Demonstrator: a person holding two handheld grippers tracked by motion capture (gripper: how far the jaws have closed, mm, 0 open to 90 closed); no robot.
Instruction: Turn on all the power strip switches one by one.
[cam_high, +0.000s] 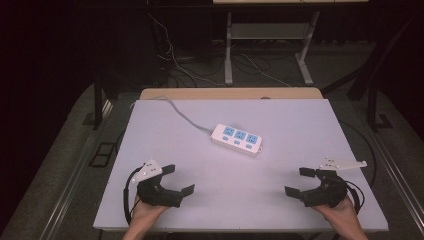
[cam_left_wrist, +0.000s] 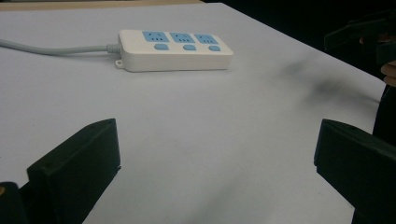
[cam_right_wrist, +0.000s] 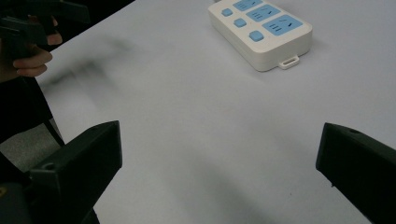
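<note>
Both the left gripper (cam_high: 179, 180) and right gripper (cam_high: 296, 181) sit wide open, empty, near the table's (cam_high: 280, 120) front edge, with bare surface between them and the mid-table power strip (cam_high: 236, 139), its 3 blue sockets up, grey cord (cam_high: 180, 113) trailing back-left.

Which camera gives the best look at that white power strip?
The left gripper view: the power strip lies side-on and close, three blue sockets and grey cord plain. The right gripper view shows it close too, cut off at the top edge. The high view shows it whole but small.
</note>
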